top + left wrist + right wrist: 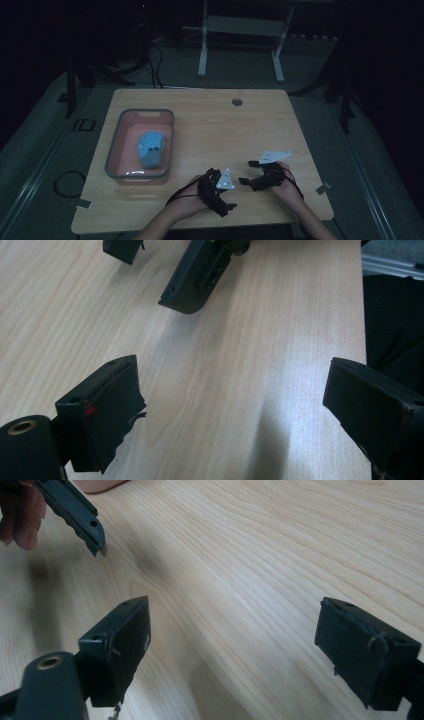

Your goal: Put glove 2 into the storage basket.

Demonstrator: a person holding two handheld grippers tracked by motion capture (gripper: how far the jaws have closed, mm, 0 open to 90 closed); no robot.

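Note:
In the high view my two black grippers sit close together over the front of the wooden table (210, 120). The left gripper (226, 190) points toward the right one, and the right gripper (248, 172) points back at it. In the left gripper view the left gripper (235, 405) stands open over bare wood, with the right gripper's jaw tips (192, 277) ahead of it. The right gripper (240, 645) is open too, with nothing between its pads. One jaw of the left gripper (75, 510) and fingers of a hand (20, 515) appear at its top left.
A pink bin with a grey rim (112, 150) stands on the left of the table and holds a blue object (151, 148). A round cable hole (237, 102) sits near the far edge. Beyond the table stand a white desk frame (240, 30) and floor cables (67, 182).

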